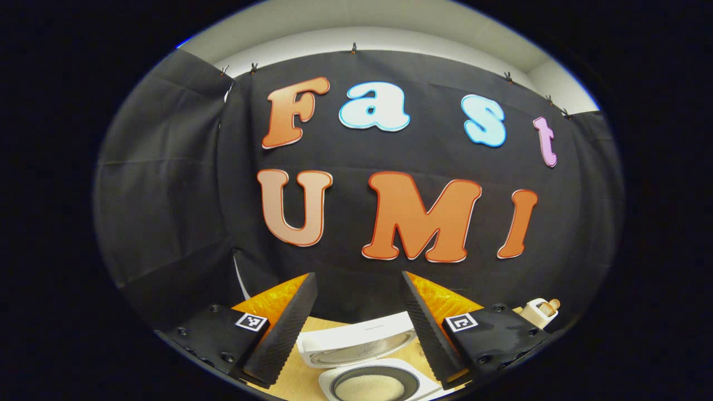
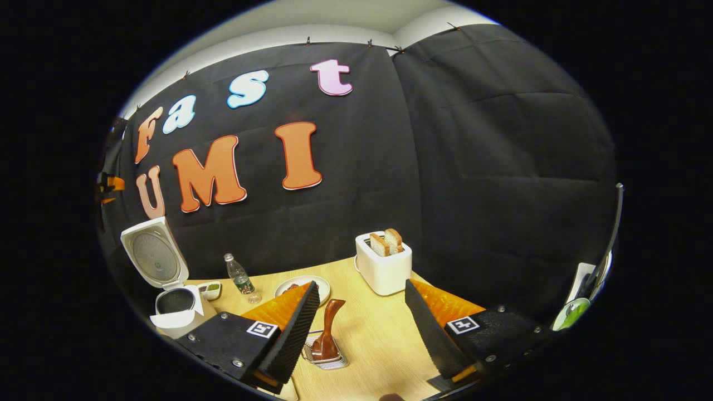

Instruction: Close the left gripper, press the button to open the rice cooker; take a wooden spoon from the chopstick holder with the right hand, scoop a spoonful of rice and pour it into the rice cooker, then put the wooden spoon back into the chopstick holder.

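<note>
In front of me the light wooden bench [image 2: 379, 334] carries a white rice cooker [image 2: 175, 312] with its lid up, a small clear plastic bottle [image 2: 240, 278], a white round plate [image 2: 301, 285], a white toaster [image 2: 384, 266] and a wire chopstick holder [image 2: 326, 356].

I see matt light wood-grain bench [image 2: 384, 334], glossy white plastic rice cooker [image 2: 167, 320], glossy brown wooden spoon [image 2: 328, 328], wire chopstick holder [image 2: 328, 362], ribbed tong pads [image 1: 287, 328].

Two wedge-shaped ribbed fingers [image 1: 287, 328] on the left gripper [image 1: 359, 328], backed by translucent orange plastic and bolted to matte black blocks with dark round screws. Square black-and-white coded marker [image 1: 252, 321] stuck on each block. Same build on the right gripper [image 2: 362, 331]: ribbed wedges [image 2: 292, 331], orange backing, black screwed mounts, square markers [image 2: 464, 324].
</note>
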Motion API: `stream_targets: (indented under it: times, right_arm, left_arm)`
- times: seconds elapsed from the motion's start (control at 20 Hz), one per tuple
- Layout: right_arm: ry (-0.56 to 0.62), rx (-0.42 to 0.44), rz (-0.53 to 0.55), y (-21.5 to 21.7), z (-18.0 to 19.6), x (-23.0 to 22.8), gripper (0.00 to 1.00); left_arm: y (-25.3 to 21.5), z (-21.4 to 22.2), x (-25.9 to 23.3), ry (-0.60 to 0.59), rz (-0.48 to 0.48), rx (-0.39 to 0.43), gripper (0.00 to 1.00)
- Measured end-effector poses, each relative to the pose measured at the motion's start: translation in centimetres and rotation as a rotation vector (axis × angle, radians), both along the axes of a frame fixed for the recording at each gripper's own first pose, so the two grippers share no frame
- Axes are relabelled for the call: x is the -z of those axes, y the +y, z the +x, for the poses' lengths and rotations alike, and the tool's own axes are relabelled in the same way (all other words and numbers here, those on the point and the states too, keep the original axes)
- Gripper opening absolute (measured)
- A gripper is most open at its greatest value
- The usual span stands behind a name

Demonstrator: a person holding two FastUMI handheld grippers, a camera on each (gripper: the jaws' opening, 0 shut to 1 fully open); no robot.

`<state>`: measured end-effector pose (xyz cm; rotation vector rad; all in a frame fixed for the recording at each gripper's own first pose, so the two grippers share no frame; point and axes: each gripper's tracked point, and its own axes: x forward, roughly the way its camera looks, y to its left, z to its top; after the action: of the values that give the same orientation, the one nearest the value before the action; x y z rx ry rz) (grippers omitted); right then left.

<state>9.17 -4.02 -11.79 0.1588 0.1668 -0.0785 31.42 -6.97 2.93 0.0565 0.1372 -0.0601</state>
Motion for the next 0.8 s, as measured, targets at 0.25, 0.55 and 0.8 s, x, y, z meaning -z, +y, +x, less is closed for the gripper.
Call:
stream_targets:
  times: [0.25,0.55,0.8]
  right_arm:
    - [0.031,0.067,-0.013,-1.5,-1.6,0.3,0.95]
    - [0.041,0.096,-0.031,-2.2,-2.9,-0.2,0.95]
    - [0.038,0.1,-0.014,-2.1,-3.2,-0.5,0.95]
  left_arm:
    - [0.0,4.6,4.6,0.098,0.019,0.001,1.0]
    - [0.3,6.9,9.2,0.203,-0.012,-0.01,1.0]
    - [0.9,6.3,10.7,0.219,0.018,-0.026,1.0]
